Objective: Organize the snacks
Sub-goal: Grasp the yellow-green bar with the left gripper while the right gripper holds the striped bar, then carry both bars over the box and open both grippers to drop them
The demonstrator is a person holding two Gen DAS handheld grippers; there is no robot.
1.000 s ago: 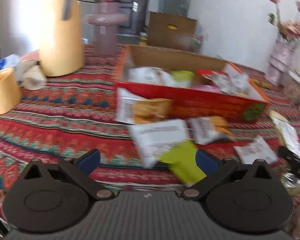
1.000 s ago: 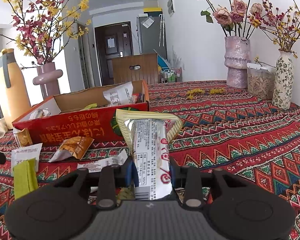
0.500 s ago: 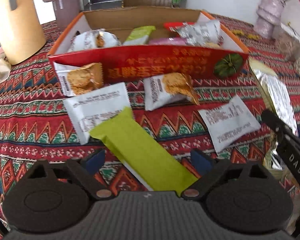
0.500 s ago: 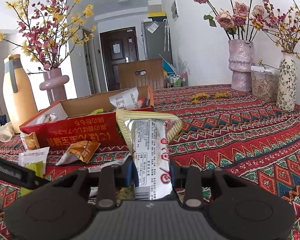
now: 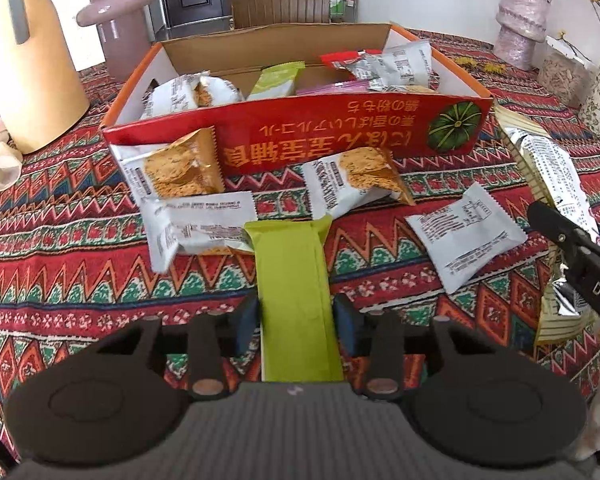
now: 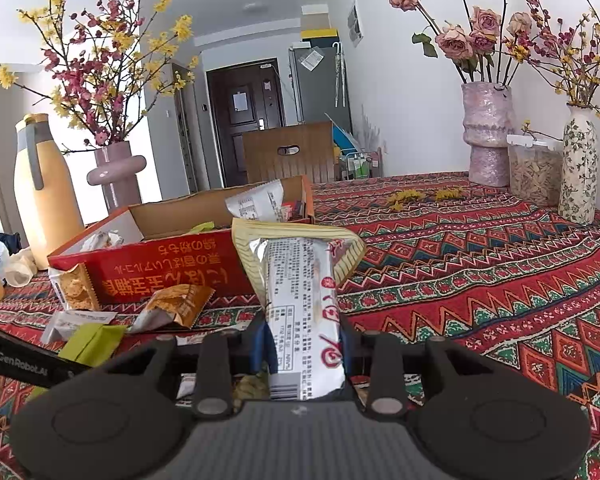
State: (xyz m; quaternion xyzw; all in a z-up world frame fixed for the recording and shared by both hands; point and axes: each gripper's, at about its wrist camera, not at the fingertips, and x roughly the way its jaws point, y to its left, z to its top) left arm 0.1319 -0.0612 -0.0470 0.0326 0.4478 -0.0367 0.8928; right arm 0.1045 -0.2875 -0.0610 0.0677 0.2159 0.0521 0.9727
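Closing in from both sides, your left gripper has just brought its jaws onto the green snack bar, pads against the wrapper's long edges as it lies on the patterned tablecloth. Its far end touches a white biscuit packet, short of the red cardboard box of snacks. Further right, your right gripper is clamped on a silver snack packet, tilted up above the cloth beside the box's right end.

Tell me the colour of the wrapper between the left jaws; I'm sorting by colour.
Plain lime green wrapper, clearest in the left wrist view.
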